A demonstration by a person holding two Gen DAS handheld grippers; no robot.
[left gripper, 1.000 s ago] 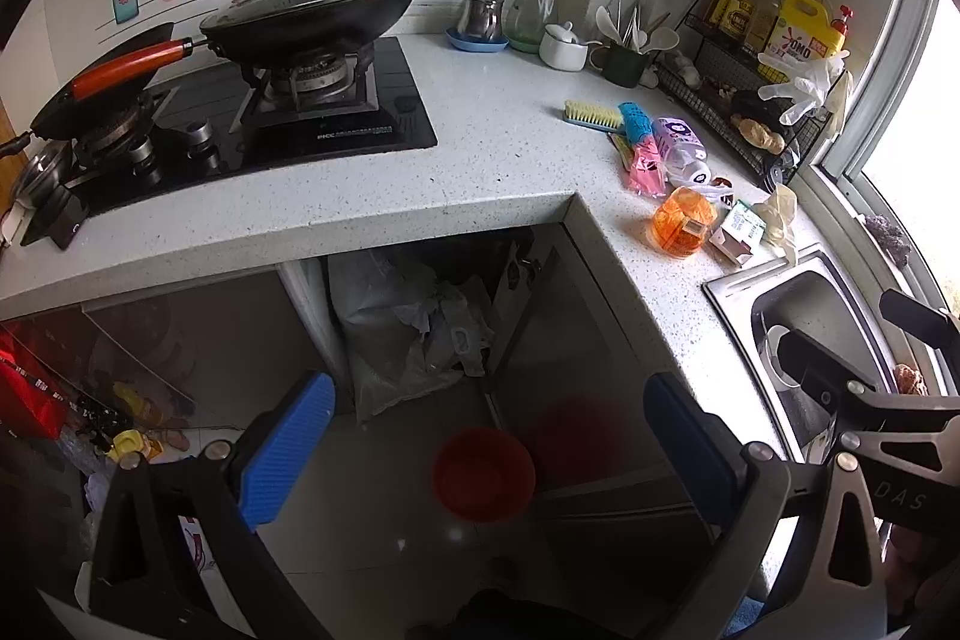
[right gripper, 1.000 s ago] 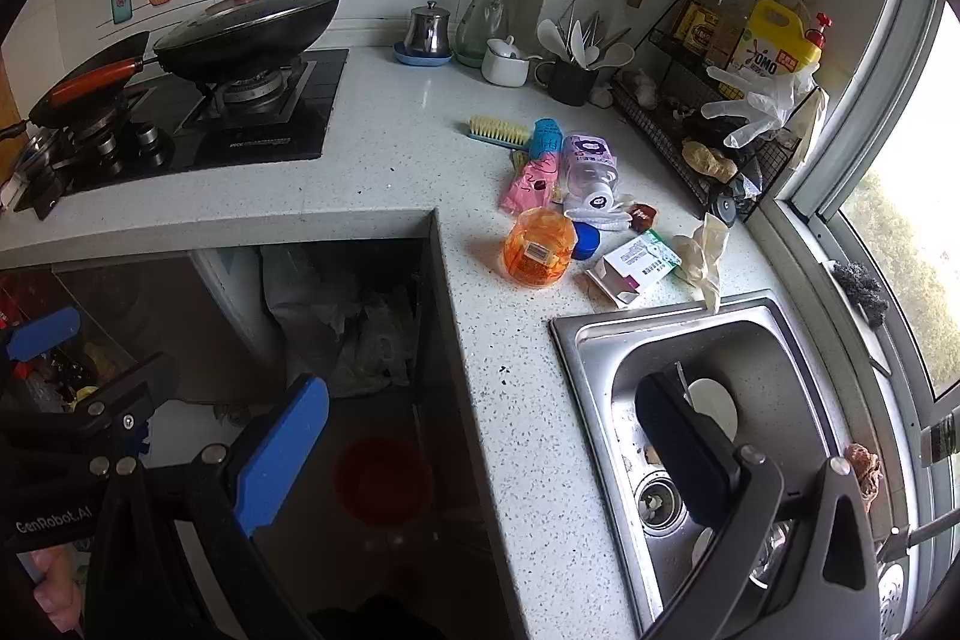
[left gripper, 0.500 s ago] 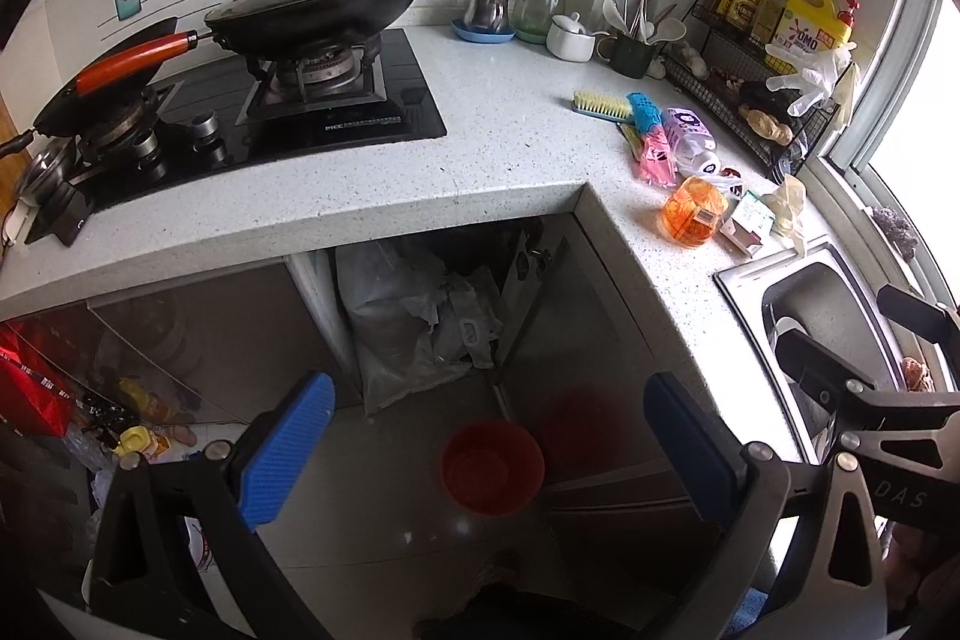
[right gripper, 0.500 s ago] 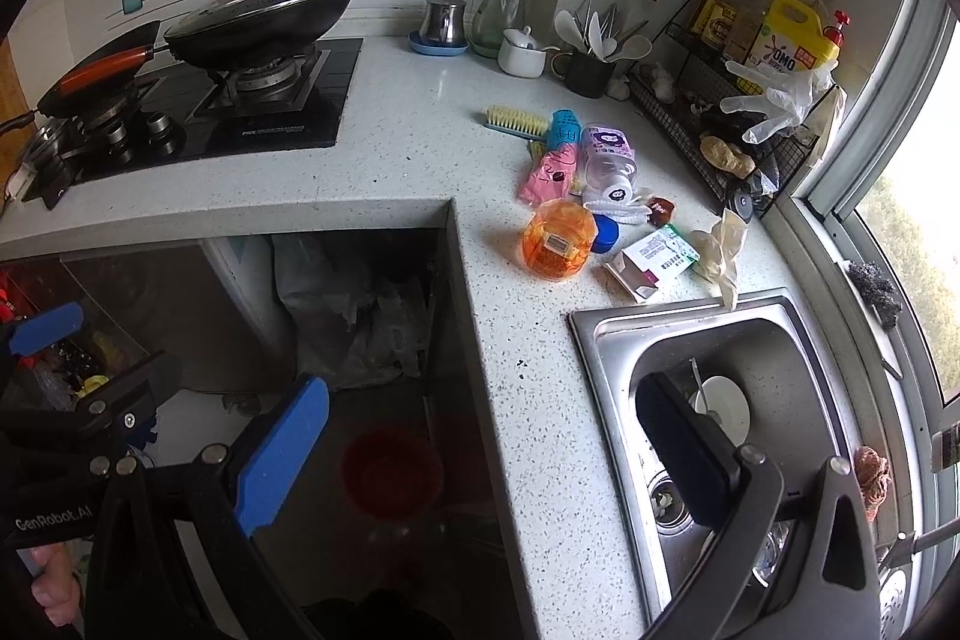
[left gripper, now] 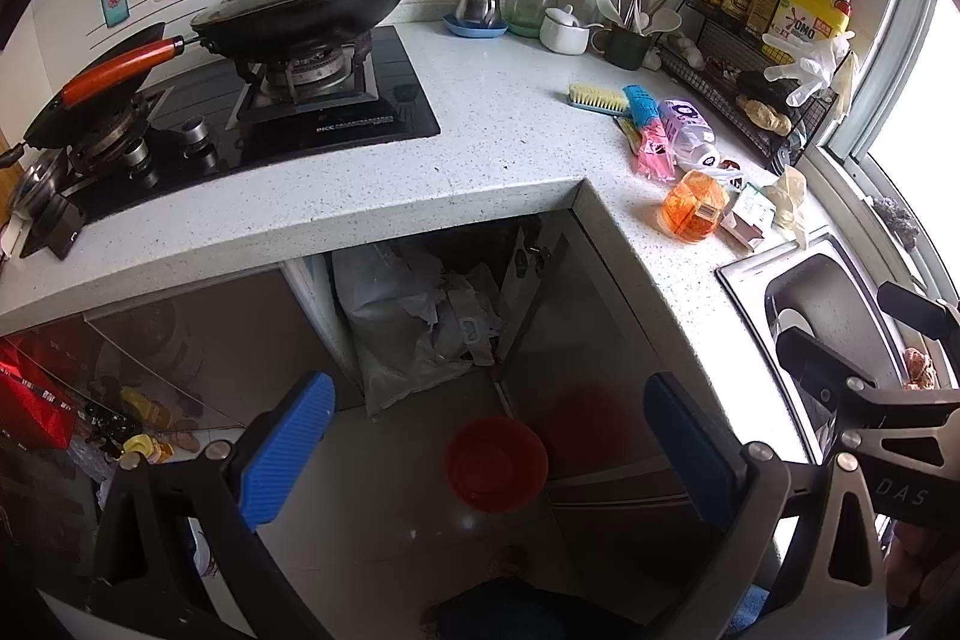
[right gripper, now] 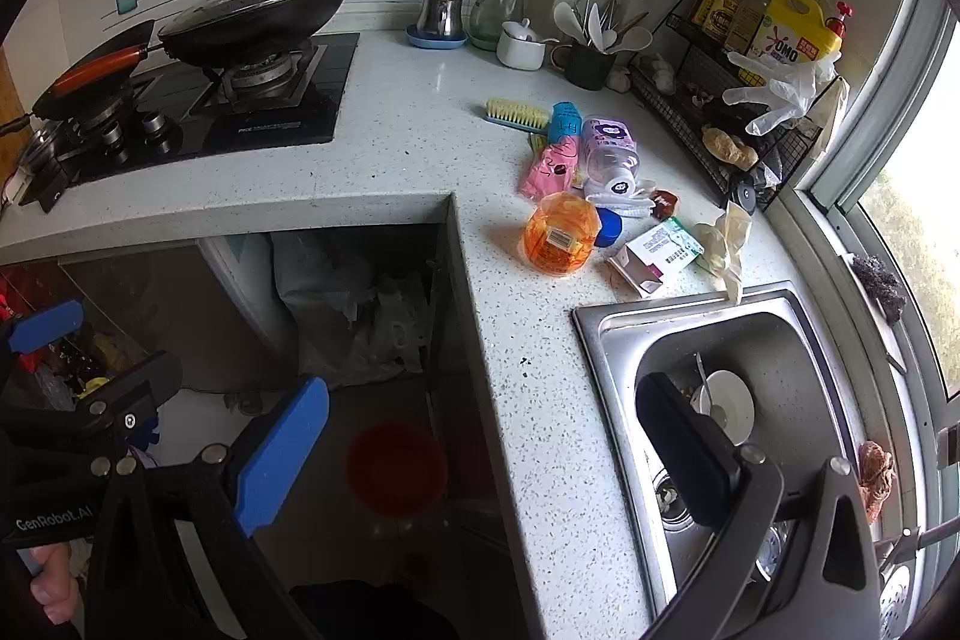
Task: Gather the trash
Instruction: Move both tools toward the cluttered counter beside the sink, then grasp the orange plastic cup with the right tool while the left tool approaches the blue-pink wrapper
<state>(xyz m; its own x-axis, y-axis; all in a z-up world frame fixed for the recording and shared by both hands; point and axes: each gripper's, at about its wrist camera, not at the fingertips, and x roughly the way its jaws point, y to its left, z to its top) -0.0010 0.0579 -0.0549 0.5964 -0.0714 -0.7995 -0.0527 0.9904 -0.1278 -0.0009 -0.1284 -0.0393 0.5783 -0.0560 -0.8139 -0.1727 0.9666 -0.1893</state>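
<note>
Left tongs (left gripper: 486, 454) spread, empty, hung over floor in front of counter (left gripper: 510, 148) corner. Right tongs (right gripper: 480, 454) spread, empty, straddled counter edge beside sink (right gripper: 606, 334). Trash lay in cluster on counter behind sink, well ahead of both tongs: orange tub (right gripper: 561, 233), blue cap (right gripper: 609, 227), carton (right gripper: 657, 253), bottle (right gripper: 609, 151), pink wrapper (right gripper: 549, 169). Red bin (left gripper: 497, 463) stood on floor, between left tongs' tips.
</note>
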